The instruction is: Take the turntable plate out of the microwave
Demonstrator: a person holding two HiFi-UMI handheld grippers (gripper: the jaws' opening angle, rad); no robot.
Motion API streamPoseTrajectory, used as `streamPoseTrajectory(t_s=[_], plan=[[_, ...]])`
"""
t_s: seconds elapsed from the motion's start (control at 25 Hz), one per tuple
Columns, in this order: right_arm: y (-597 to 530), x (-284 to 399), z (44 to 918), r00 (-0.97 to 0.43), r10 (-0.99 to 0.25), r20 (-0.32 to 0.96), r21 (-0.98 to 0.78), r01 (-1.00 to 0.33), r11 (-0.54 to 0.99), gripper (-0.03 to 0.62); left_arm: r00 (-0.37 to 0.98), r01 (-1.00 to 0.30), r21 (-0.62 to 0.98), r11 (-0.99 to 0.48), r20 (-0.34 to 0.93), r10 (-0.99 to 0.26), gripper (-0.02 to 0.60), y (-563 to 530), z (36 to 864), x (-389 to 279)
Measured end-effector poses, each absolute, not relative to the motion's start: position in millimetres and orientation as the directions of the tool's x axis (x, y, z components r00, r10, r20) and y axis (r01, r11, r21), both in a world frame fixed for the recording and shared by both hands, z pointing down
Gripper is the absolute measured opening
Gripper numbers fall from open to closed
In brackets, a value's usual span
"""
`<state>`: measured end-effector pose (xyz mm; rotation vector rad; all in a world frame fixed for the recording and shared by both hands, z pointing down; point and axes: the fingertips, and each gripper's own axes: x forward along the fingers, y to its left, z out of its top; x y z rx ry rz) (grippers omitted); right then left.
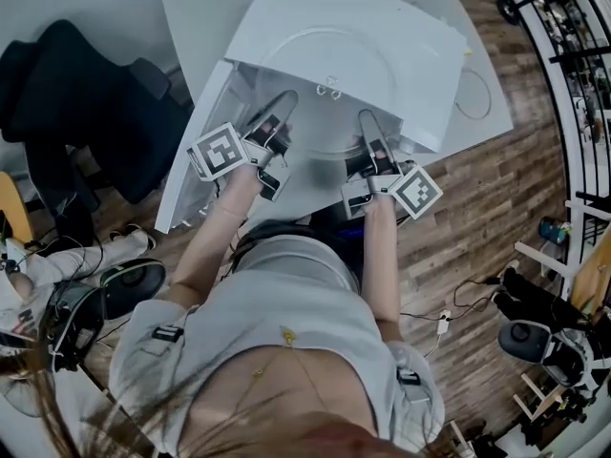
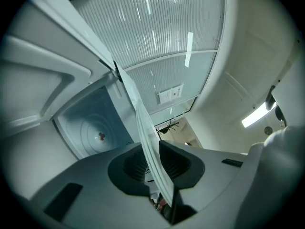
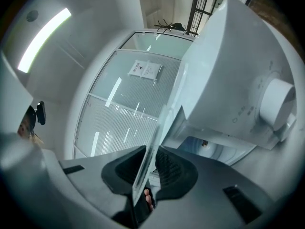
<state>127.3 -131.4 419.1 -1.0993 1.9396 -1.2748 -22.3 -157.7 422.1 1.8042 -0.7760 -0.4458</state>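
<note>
1. Left gripper (image 1: pixel 283 103): your jaws stand narrow, closed on the rim of the plate (image 1: pixel 325 65). In the left gripper view the left gripper (image 2: pixel 155 165) has one dark ribbed pad on each face of the plate (image 2: pixel 142 128). Both pads press against the glass, with no gap visible on either side.

2. Right gripper (image 1: pixel 368 118): the state is the same. In the right gripper view the right gripper (image 3: pixel 148 170) has its jaws narrow, and the plate (image 3: pixel 162 123) runs edge-on between the two pads, clamped on both faces.

3. Position of the plate: you hold it by its near rim, with one gripper to each side of centre. It spans the space between the two grippers and lies roughly level. In the head view the clear disc shows over the white top of the microwave (image 1: pixel 434 60), and its rings and centre lugs are visible through the glass.

4. Microwave: the door (image 1: pixel 191 160) stands open to your left. Each gripper view shows the cavity (image 2: pixel 97 135) (image 3: pixel 217 149) beside the plate edge, with the drive hub (image 2: pixel 100 136) bare on its floor. The plate is therefore off the hub.

5. The microwave sits on a white table (image 1: pixel 492 113). Both grippers point level toward the opening.
</note>
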Motion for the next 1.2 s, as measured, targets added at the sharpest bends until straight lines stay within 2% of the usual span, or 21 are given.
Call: streamPoseTrajectory(t_s=[0.2, 0.4, 0.56, 0.72, 0.88, 0.92, 0.96, 1.0, 1.04, 1.2], plan=[[-136, 128, 421, -0.512, -0.859, -0.012, -0.912, -0.347, 0.22, 0.071, 0.704, -0.272, 0.945, -0.184, 0.065, -0.707, 0.083, -161, 426, -21], [-140, 125, 418, -0.56, -0.828, -0.011, -0.881, -0.387, 0.273, 0.083, 0.676, -0.189, 0.977, -0.101, 0.055, -0.735, 0.063, -166, 427, -21], [-122, 111, 420, -0.62, -0.784, -0.017, -0.887, -0.353, 0.299, 0.196, 0.662, -0.158, 0.984, -0.087, 0.04, -0.748, 0.06, -168, 425, -22], [-100, 77, 422, -0.694, -0.718, -0.056, -0.923, -0.238, 0.303, 0.182, 0.656, -0.168, 0.982, -0.086, 0.047, -0.753, 0.06, -170, 428, -23], [-103, 62, 415, -0.692, -0.716, -0.096, -0.931, -0.192, 0.31, 0.093, 0.669, -0.229, 0.958, -0.171, 0.027, -0.743, 0.061, -172, 420, -20], [-104, 62, 417, -0.684, -0.724, -0.088, -0.934, -0.196, 0.298, 0.075, 0.678, -0.255, 0.943, -0.213, 0.018, -0.734, 0.075, -171, 416, -19], [-104, 64, 420, -0.677, -0.731, -0.082, -0.939, -0.193, 0.284, 0.069, 0.69, -0.281, 0.925, -0.254, 0.011, -0.724, 0.13, -170, 413, -17], [-104, 65, 422, -0.671, -0.737, -0.083, -0.945, -0.181, 0.271, 0.069, 0.701, -0.308, 0.906, -0.291, 0.009, -0.713, 0.218, -168, 411, -16], [-104, 66, 423, -0.665, -0.741, -0.09, -0.95, -0.166, 0.264, 0.067, 0.711, -0.338, 0.883, -0.326, 0.012, -0.703, 0.278, -164, 409, -16], [-105, 67, 424, -0.665, -0.738, -0.114, -0.95, -0.145, 0.277, 0.064, 0.747, -0.465, 0.736, -0.492, 0.027, -0.664, 0.313, -137, 408, -21]])
